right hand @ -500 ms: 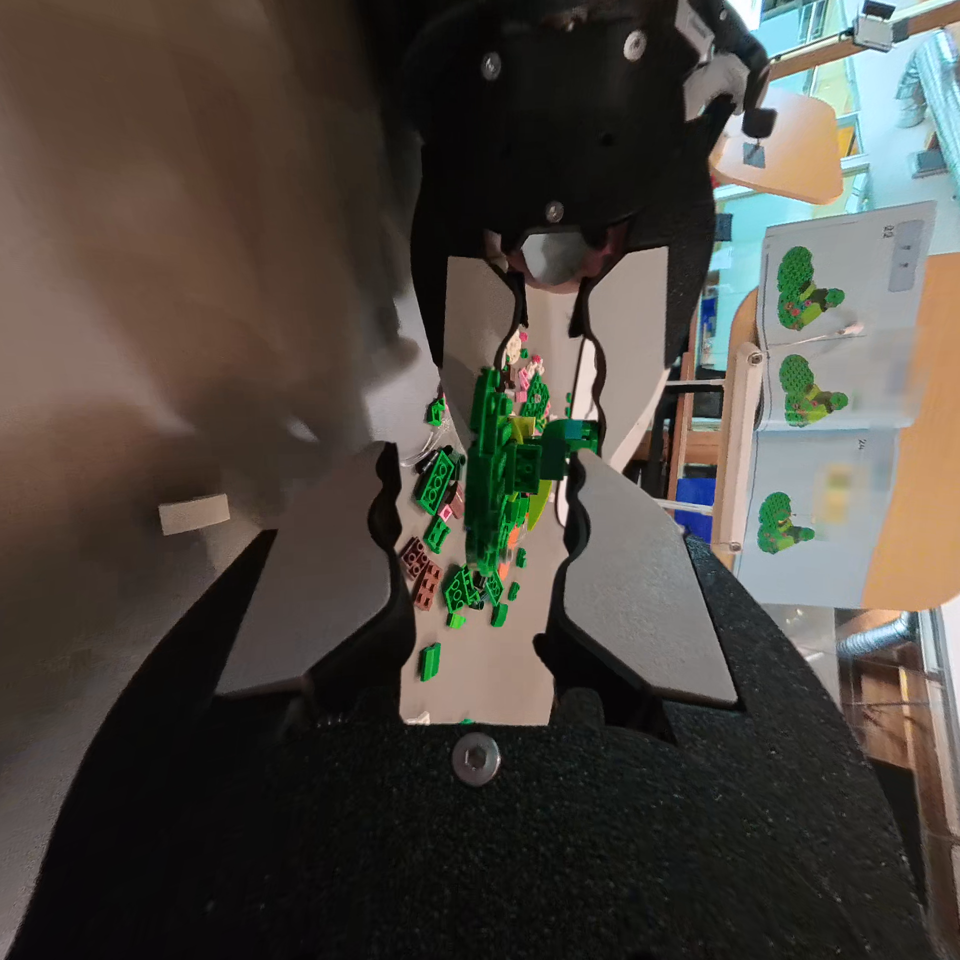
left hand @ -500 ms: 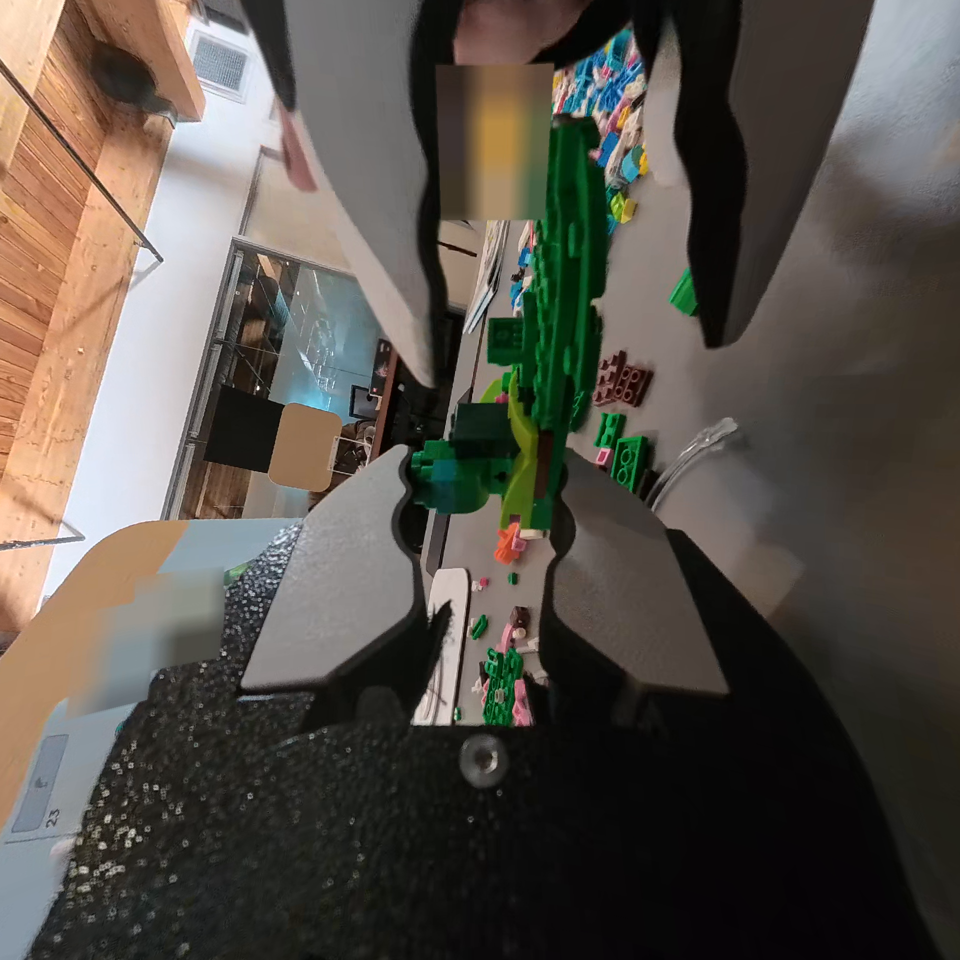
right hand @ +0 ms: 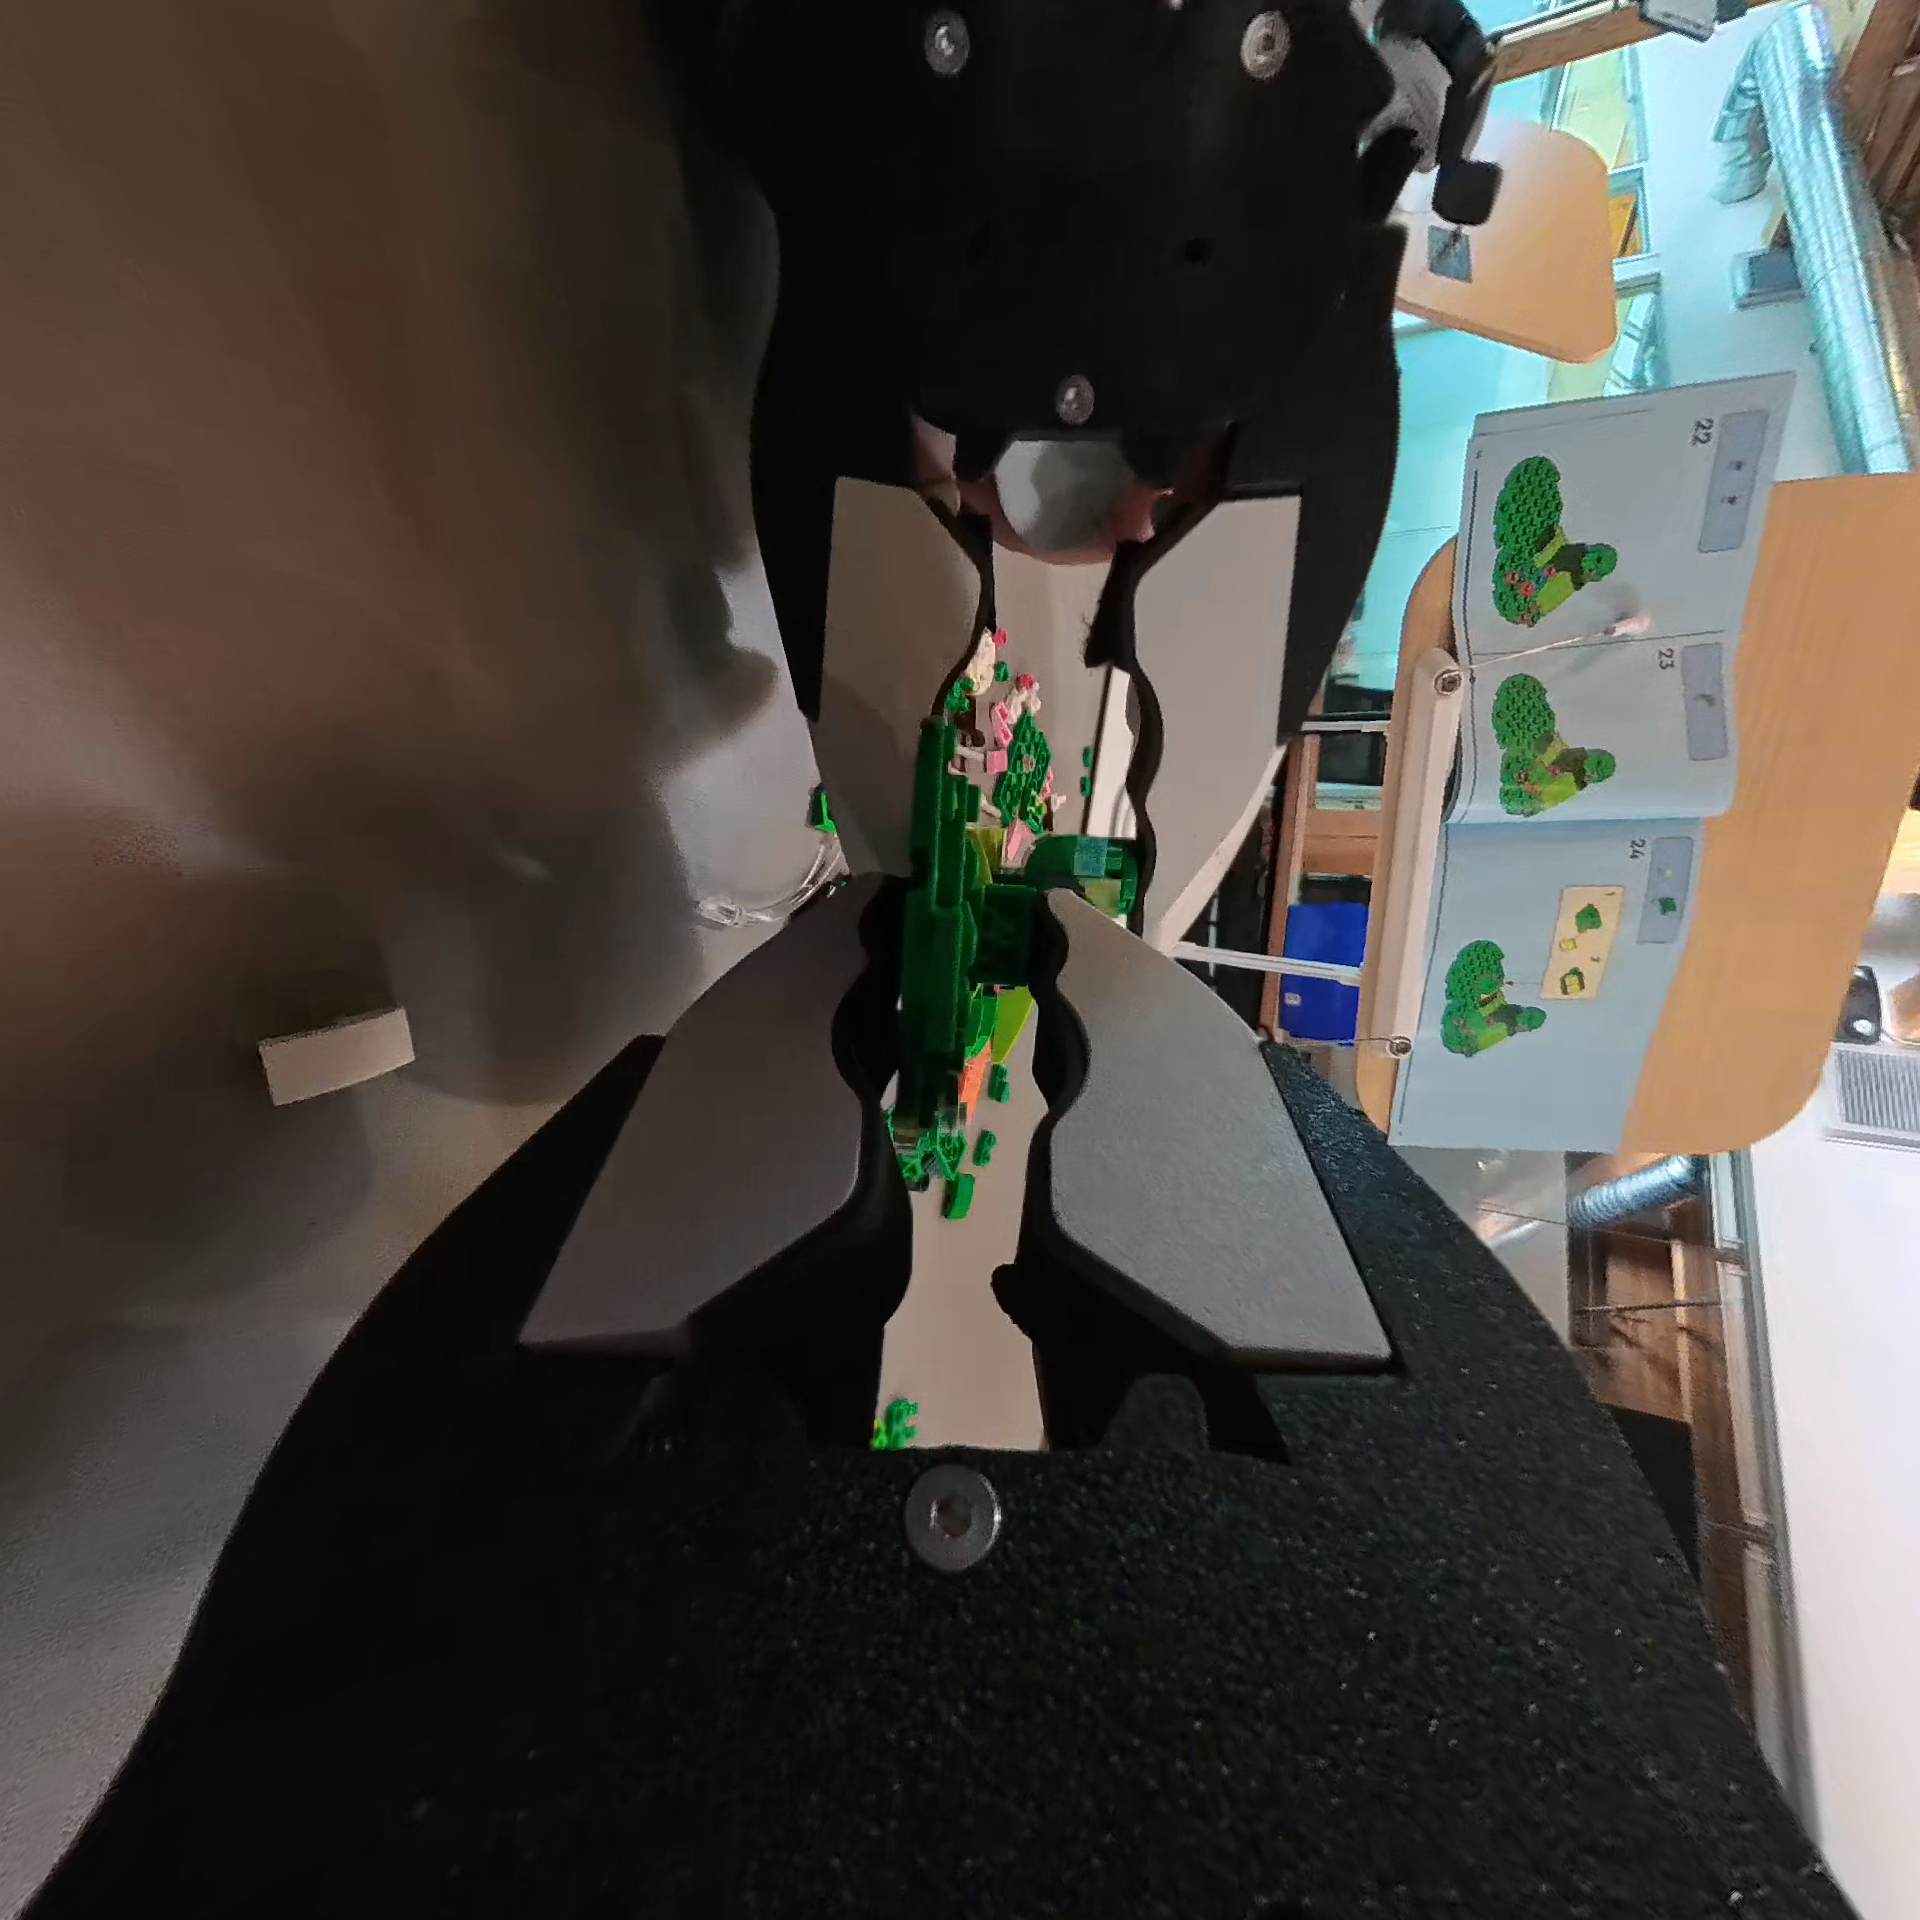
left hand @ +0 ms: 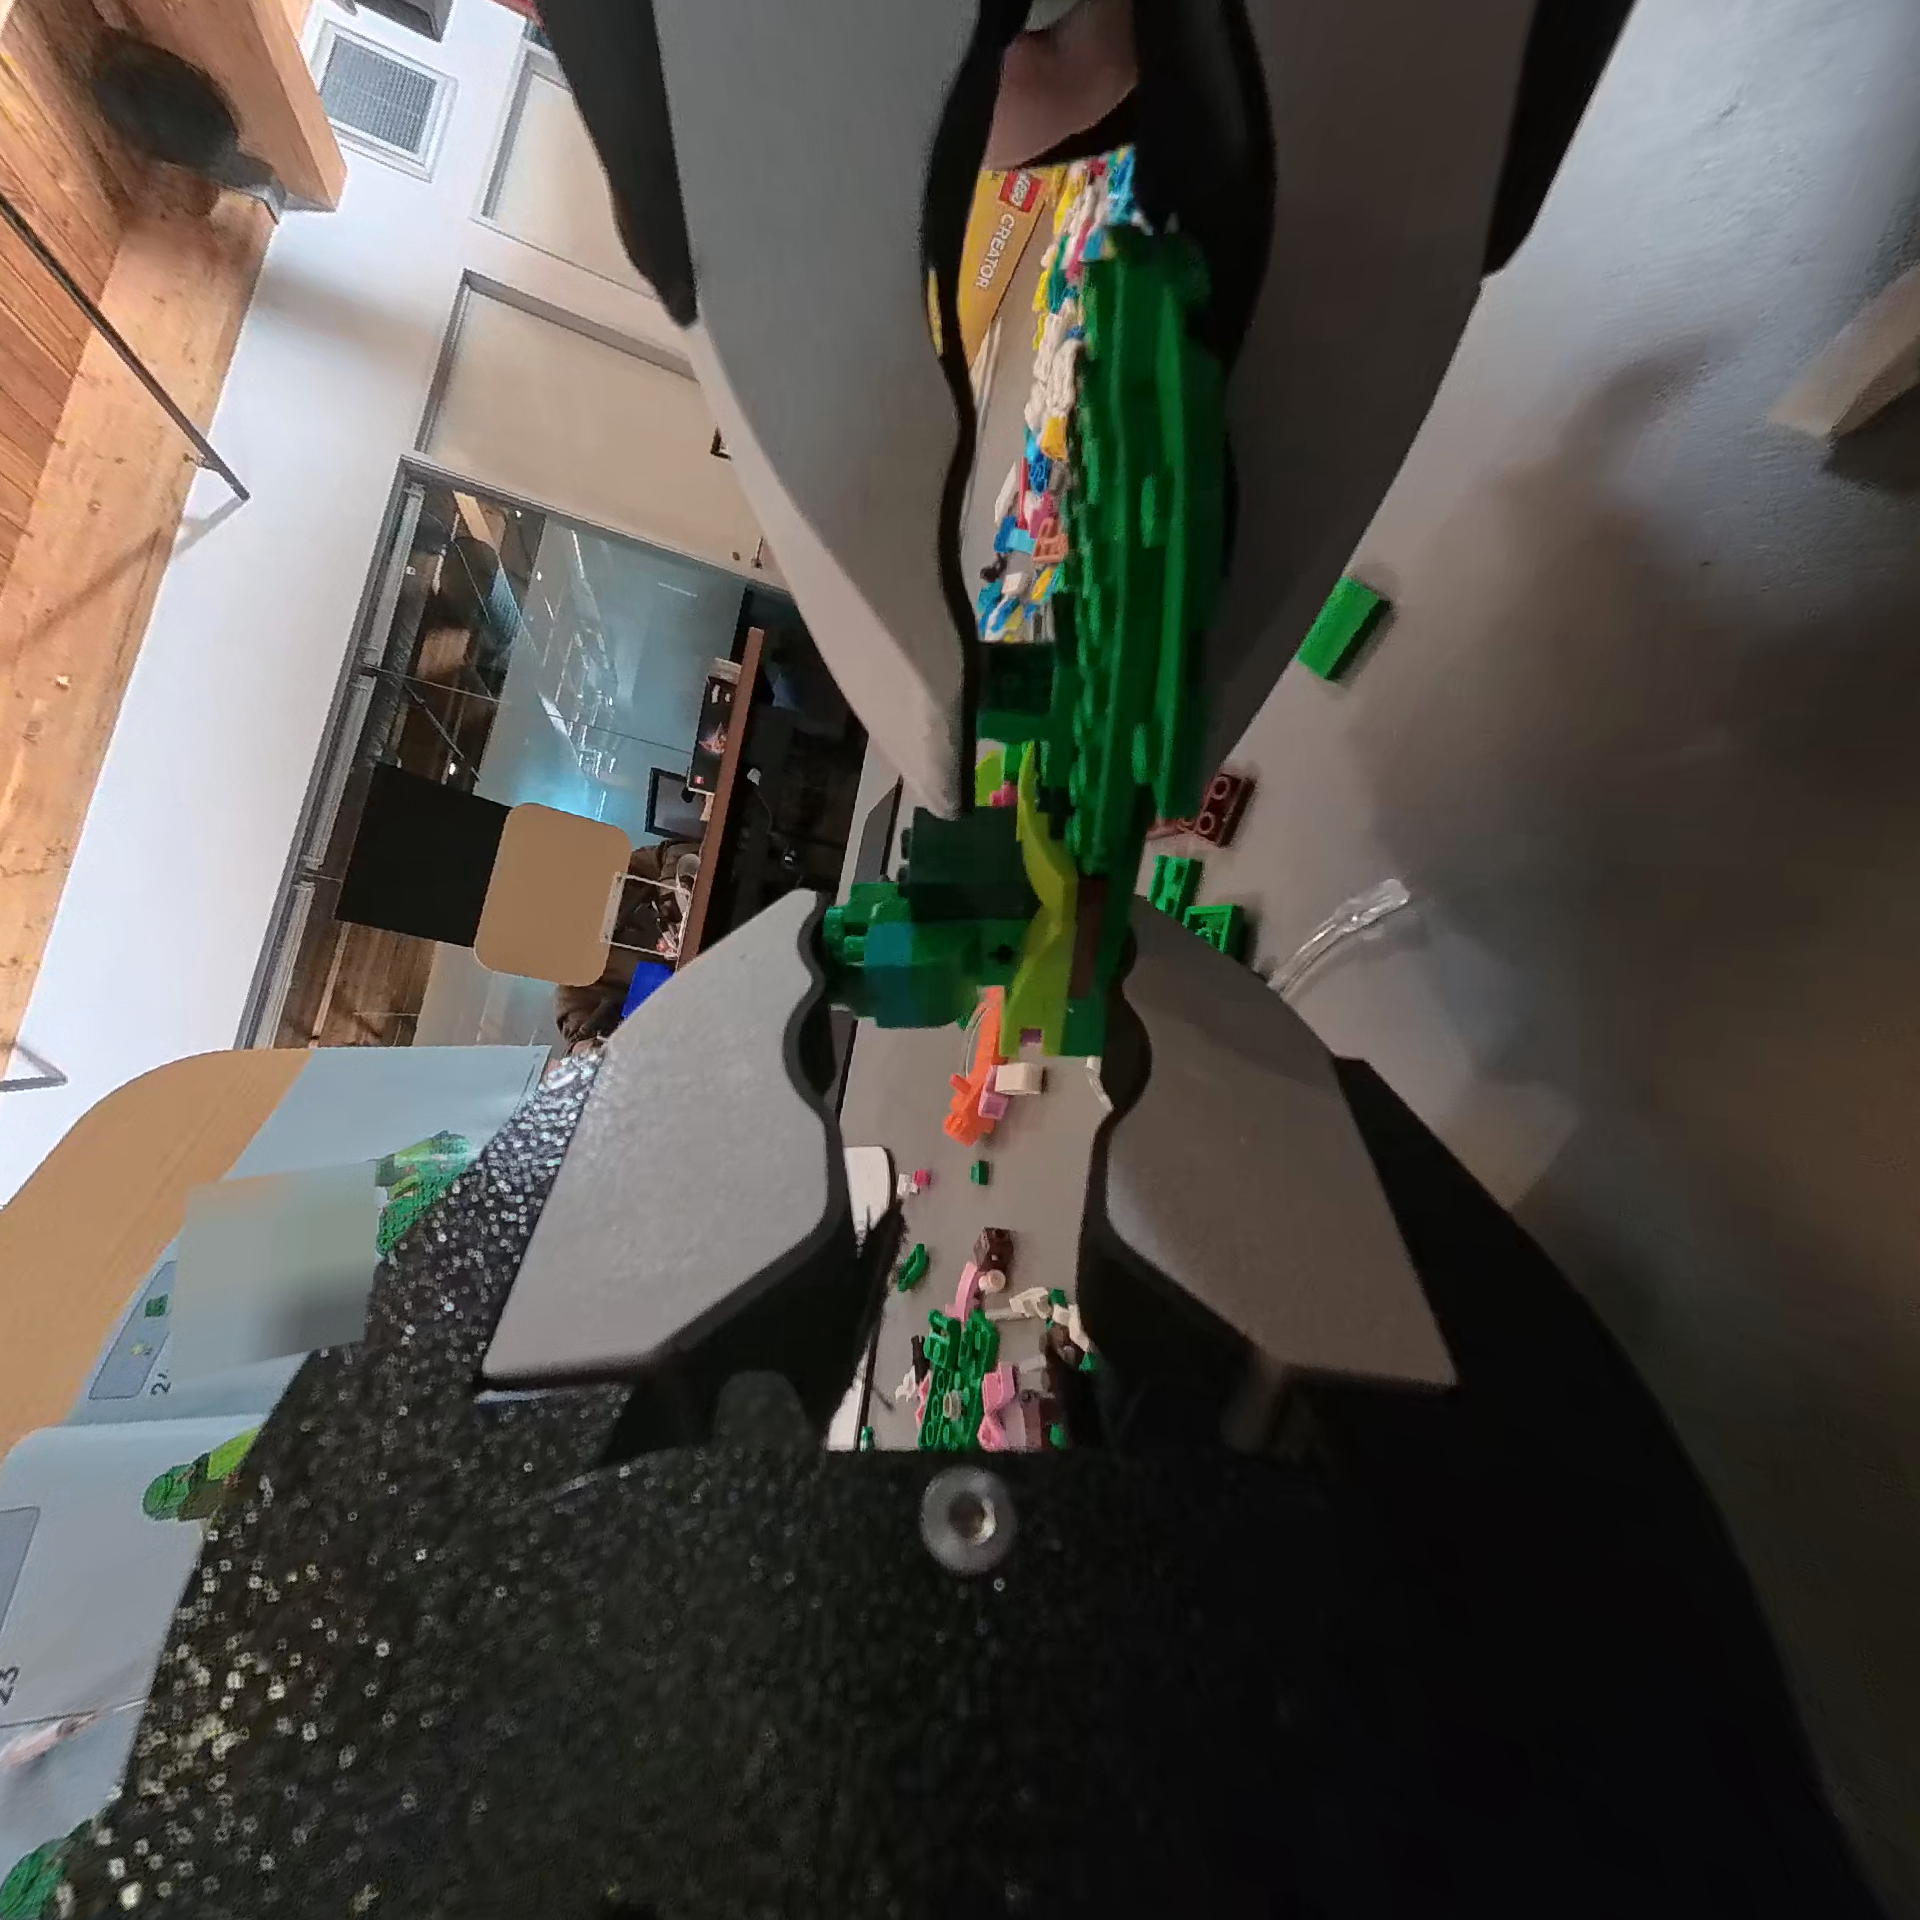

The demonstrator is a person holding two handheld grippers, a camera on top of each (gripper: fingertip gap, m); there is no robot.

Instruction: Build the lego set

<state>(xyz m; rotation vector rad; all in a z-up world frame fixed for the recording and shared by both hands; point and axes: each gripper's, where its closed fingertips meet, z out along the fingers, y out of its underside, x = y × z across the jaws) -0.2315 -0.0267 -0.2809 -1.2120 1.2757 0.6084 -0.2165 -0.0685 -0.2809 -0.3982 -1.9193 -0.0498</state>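
Between the two grippers, held clear of the grey counter point(left hand: 1662, 935), sits the green lego build point(left hand: 1132, 582), a flat studded plate turned edge-on with a dark green and teal block cluster point(left hand: 914, 945) and a lime leaf point(left hand: 1049, 935) at one end. Seen from the left wrist view, the left gripper point(left hand: 971, 966) has its jaws narrowed onto that end of the build, one tip against the teal cluster, the other against the plate edge. At 12 o'clock the right gripper point(left hand: 1091, 416) reaches in from the opposite side, its grey fingers point(left hand: 831, 416) flanking the plate. From the right wrist view, the right gripper point(right hand: 961, 966) has its jaws drawn narrow and pressed on both faces of the build point(right hand: 940, 935), while the left gripper point(right hand: 1039, 727) faces it at 12 o'clock. Loose bricks lie on the counter: green ones point(left hand: 1340, 629) at 1 o'clock of the build, dark red ones point(left hand: 1216, 810) beside it, a pink-and-green heap point(left hand: 977, 1371) low between the left jaws, and a many-coloured pile point(left hand: 1049, 343) far off at 12 o'clock. At 3 o'clock in the right view an open booklet point(right hand: 1600, 769) stands on a wooden holder point(right hand: 1787, 831).
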